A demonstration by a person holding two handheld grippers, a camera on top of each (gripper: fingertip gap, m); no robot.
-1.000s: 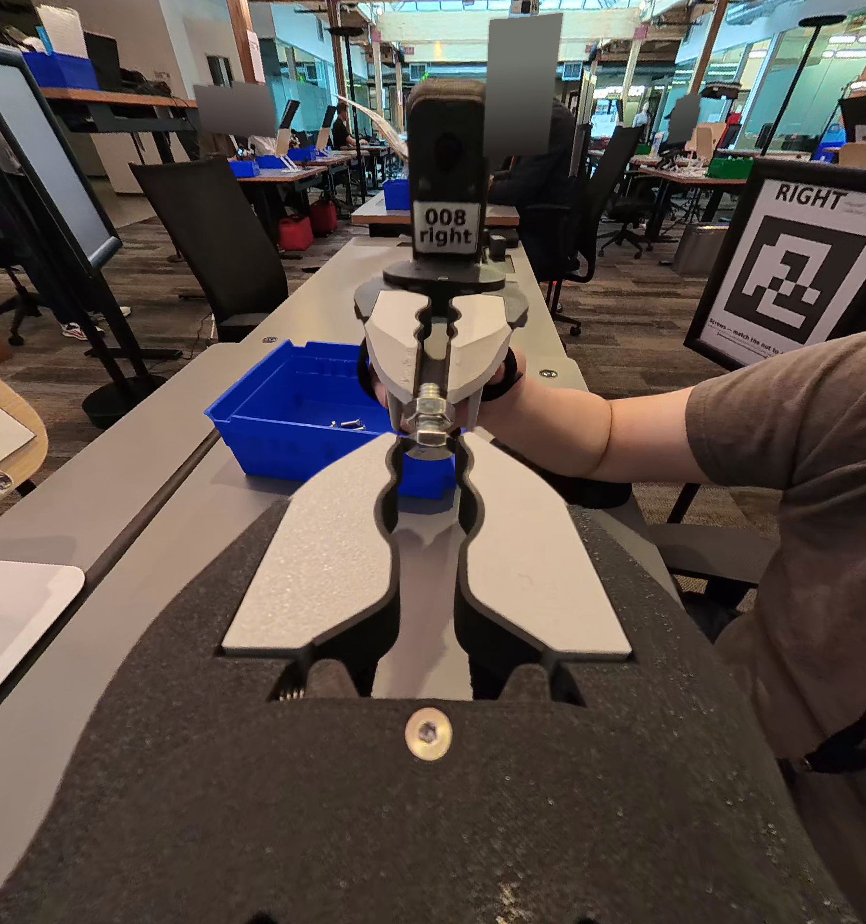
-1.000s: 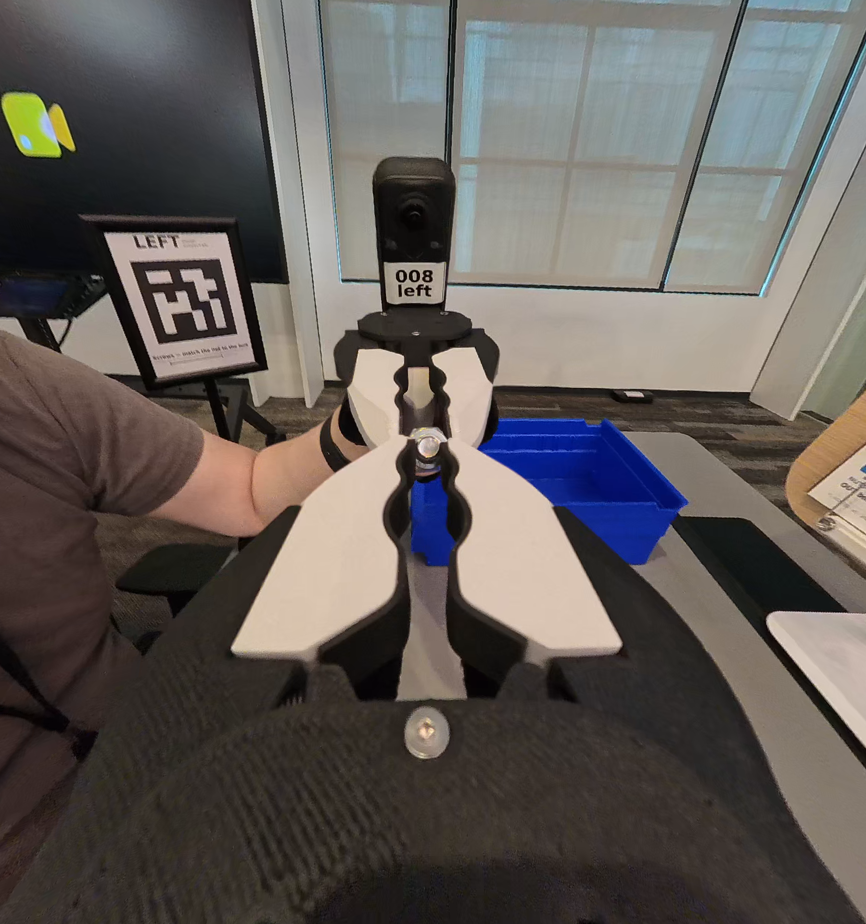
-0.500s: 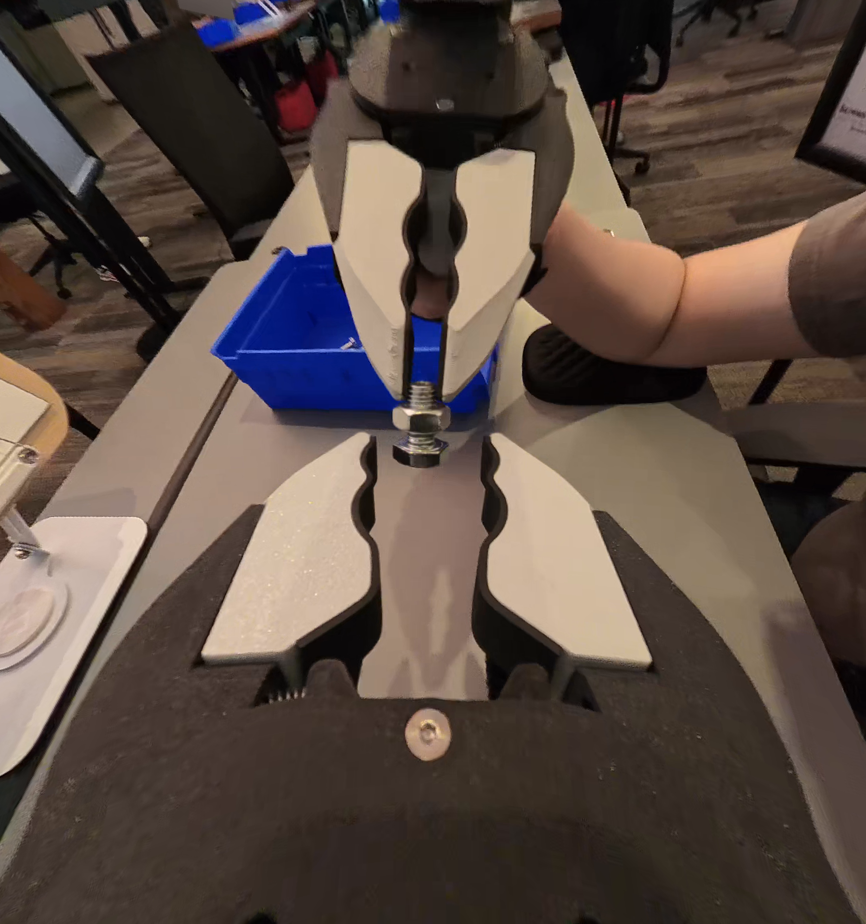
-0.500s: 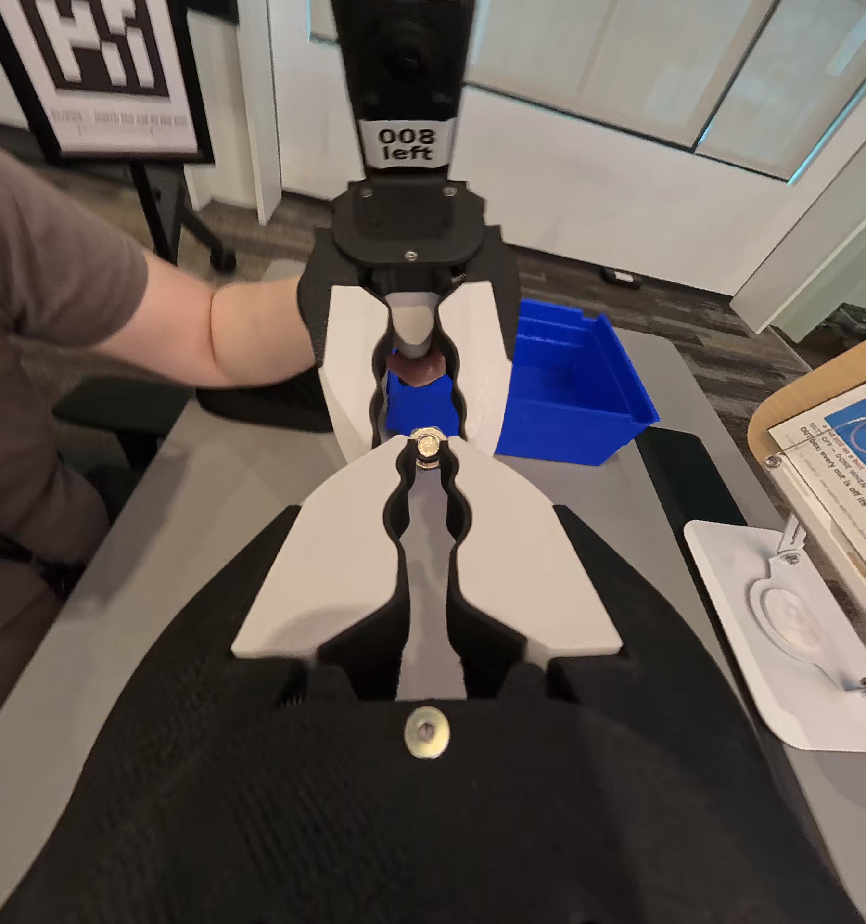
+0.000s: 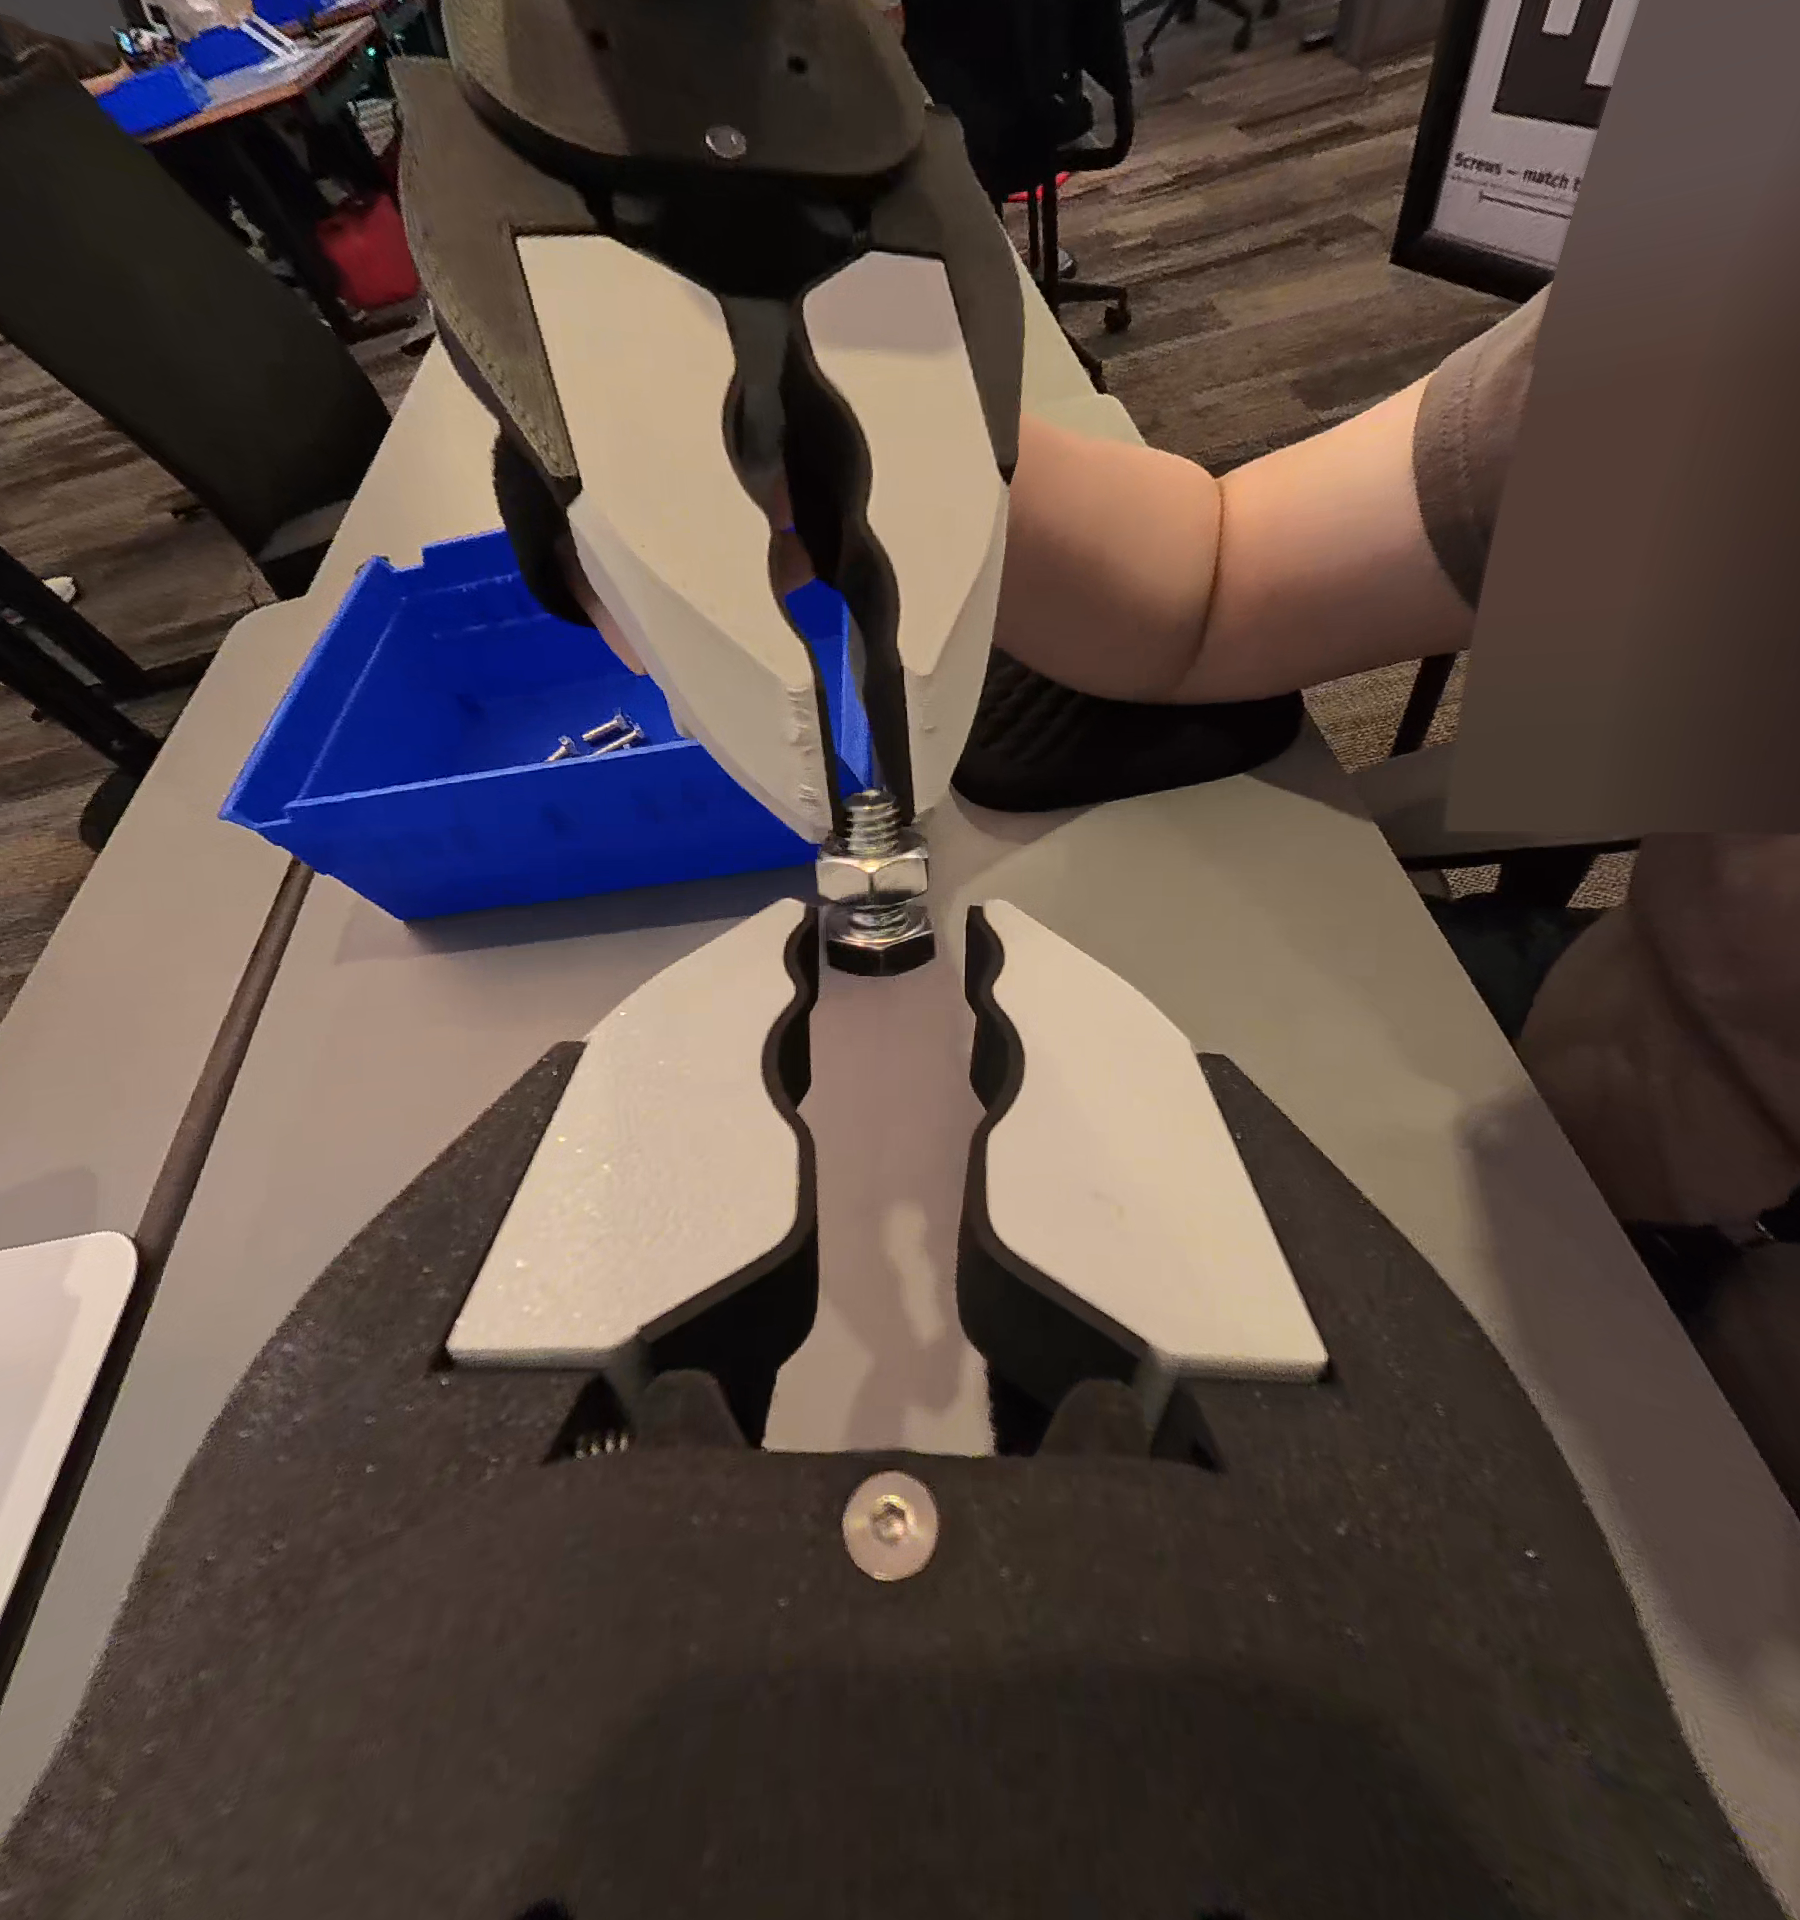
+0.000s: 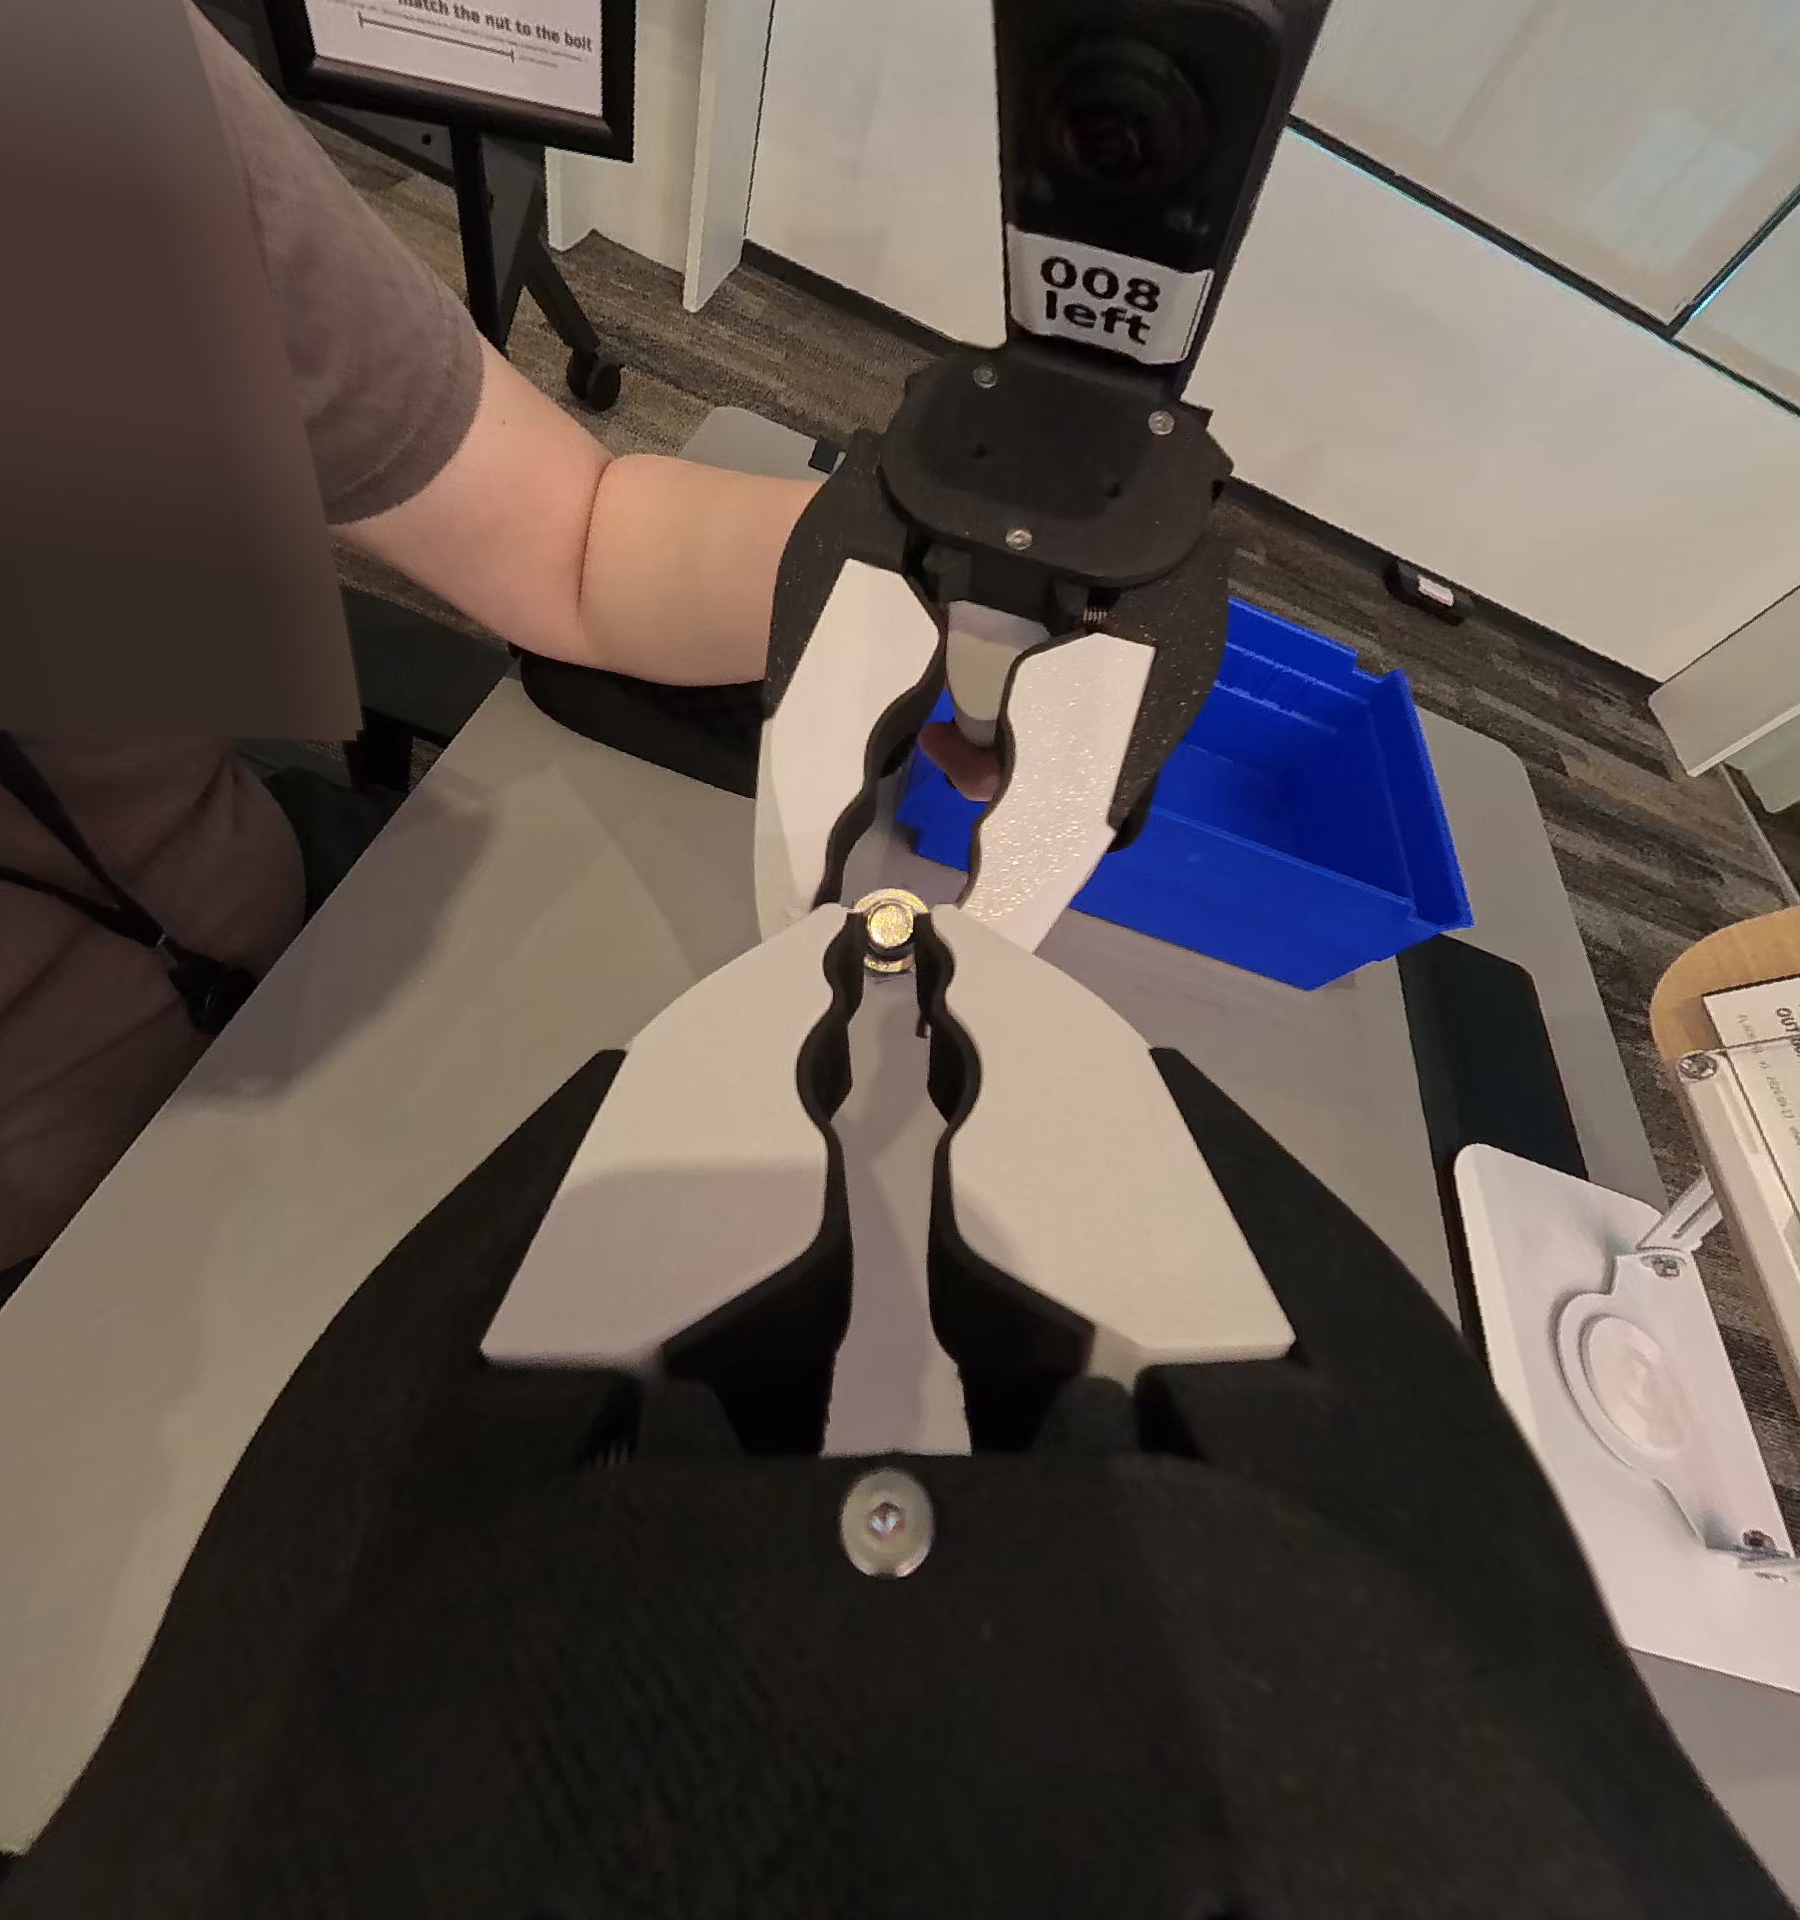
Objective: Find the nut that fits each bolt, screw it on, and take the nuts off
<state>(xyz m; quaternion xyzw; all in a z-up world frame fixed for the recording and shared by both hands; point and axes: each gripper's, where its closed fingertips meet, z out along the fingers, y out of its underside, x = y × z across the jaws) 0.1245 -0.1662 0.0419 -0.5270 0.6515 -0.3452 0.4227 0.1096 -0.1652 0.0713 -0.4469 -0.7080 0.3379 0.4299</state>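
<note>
Pinching the threaded end of the bolt [image 5: 873,821] at frame centre, the right gripper [image 5: 865,800] comes down from the top; a nut [image 5: 872,871] sits on the threads. Left gripper [image 5: 880,935] is spread open around the bolt head. Blue bin [image 5: 480,790] lies at left.

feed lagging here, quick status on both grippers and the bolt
Right gripper shut on bolt threaded end, head down. Left gripper open around bolt head, not clamped. Nut on thread. Blue bin behind, nothing blocking.
</note>
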